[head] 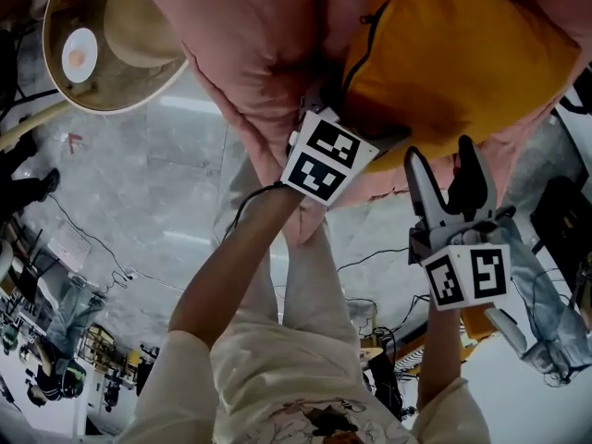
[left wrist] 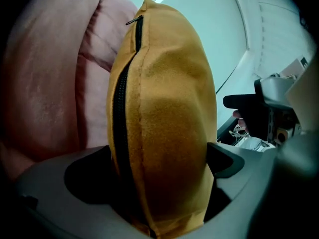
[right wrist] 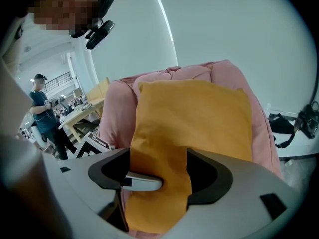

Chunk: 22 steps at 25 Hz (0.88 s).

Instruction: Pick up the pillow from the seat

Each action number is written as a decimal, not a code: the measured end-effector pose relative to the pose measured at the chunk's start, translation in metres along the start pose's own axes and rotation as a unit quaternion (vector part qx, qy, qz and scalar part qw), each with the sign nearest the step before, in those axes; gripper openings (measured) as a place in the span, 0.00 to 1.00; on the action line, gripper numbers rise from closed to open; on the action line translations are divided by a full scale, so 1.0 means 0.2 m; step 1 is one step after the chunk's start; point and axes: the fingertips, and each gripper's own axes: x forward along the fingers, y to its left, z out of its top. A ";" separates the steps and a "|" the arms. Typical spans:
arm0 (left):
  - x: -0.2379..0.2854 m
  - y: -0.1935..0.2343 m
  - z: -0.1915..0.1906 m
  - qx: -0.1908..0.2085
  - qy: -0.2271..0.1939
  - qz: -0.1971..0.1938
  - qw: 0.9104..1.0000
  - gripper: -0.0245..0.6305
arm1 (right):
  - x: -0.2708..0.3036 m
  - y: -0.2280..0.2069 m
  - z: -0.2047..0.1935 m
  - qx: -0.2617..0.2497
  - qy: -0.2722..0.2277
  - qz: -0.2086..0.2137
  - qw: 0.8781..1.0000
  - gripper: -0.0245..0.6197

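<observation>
The mustard-yellow pillow [head: 444, 54] with a black zipper lies against the pink padded seat [head: 250, 54]. My left gripper [head: 326, 109] reaches into the pillow's lower left edge, its fingertips hidden by the fabric. In the left gripper view the pillow [left wrist: 164, 123] fills the gap and the left gripper [left wrist: 159, 168] is shut on it. My right gripper [head: 439, 155] stands just below the pillow's lower edge with its fingers spread. In the right gripper view a pillow corner [right wrist: 164, 193] hangs between the jaws of the right gripper [right wrist: 159, 176], which is open.
A round tan side table [head: 102, 44] stands at the upper left over a grey marble floor [head: 157, 202]. Cables trail across the floor. A person [right wrist: 45, 118] and wooden tables stand behind at the left. Black gear [right wrist: 299, 126] lies right of the seat.
</observation>
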 end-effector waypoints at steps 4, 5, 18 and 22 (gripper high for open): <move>0.07 -0.01 0.02 0.008 -0.005 -0.027 1.000 0.93 | 0.02 -0.03 -0.02 0.007 0.003 -0.004 1.000 0.58; 0.09 -0.01 0.03 0.008 -0.004 -0.029 1.000 0.93 | 0.01 -0.05 -0.02 0.008 0.002 -0.006 1.000 0.58; 0.08 -0.12 0.03 0.028 -0.014 -0.035 0.999 0.42 | -0.03 -0.09 -0.07 0.029 0.001 -0.025 0.999 0.58; 0.04 -0.16 0.02 0.030 -0.014 -0.046 0.998 0.39 | -0.06 -0.09 -0.08 0.031 -0.001 -0.022 0.999 0.58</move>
